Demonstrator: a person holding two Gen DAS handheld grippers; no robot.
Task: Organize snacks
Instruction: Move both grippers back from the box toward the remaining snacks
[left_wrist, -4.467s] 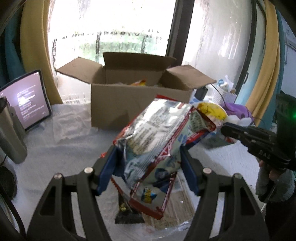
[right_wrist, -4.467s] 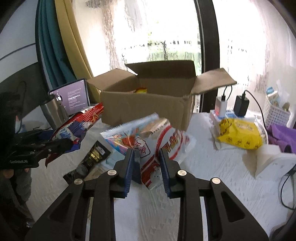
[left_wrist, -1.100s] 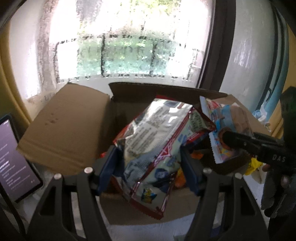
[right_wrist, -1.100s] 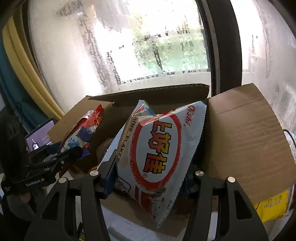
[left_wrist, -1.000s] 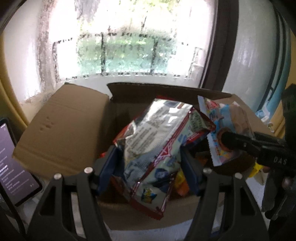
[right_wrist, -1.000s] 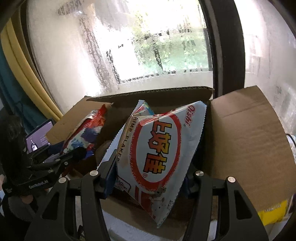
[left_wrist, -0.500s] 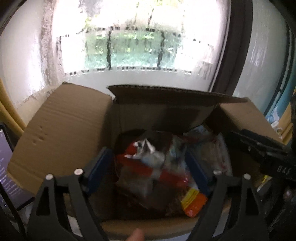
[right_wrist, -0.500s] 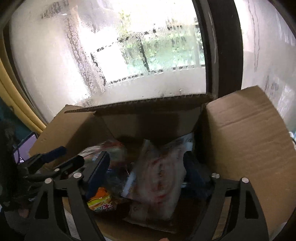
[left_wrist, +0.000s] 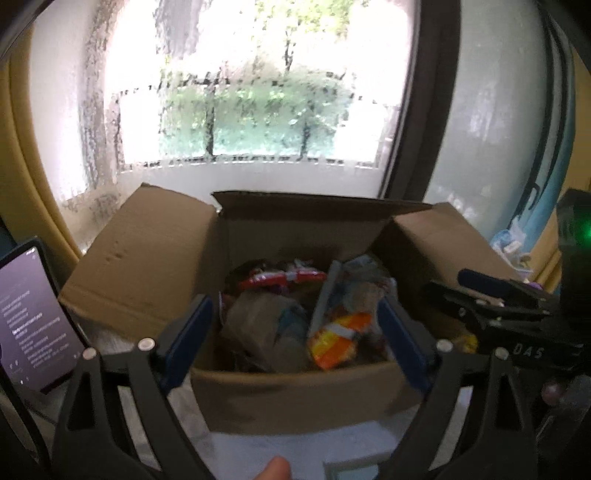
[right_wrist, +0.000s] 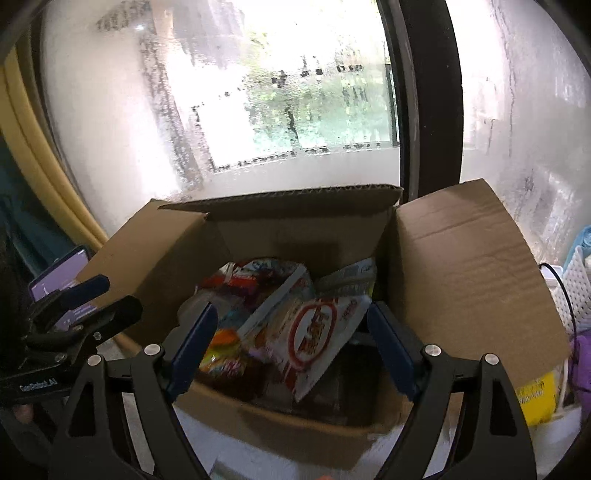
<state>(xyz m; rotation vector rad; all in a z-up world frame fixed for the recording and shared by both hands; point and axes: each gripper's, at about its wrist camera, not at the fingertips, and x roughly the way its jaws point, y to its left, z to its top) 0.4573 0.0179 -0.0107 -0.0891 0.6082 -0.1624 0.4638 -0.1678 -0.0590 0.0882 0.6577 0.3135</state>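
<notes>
An open cardboard box (left_wrist: 295, 395) stands on the white table by the window; it also shows in the right wrist view (right_wrist: 288, 424). Several snack bags lie inside, among them a red-trimmed bag (left_wrist: 282, 277), an orange packet (left_wrist: 338, 338) and a white bag with a red oval (right_wrist: 314, 339). My left gripper (left_wrist: 295, 336) is open and empty above the box's front edge. My right gripper (right_wrist: 291, 343) is open and empty above the box too. Each gripper shows in the other's view, the right one (left_wrist: 495, 299) and the left one (right_wrist: 85, 306).
A tablet with a purple screen (left_wrist: 33, 321) stands left of the box. A yellow packet (right_wrist: 535, 395) and a white basket (right_wrist: 572, 288) lie to the right. The box flaps (right_wrist: 469, 269) stick out on both sides. The window is close behind.
Both grippers carried bags over the box, opened and dropped them in. The bags now lie inside and both grippers have pulled back slightly.
</notes>
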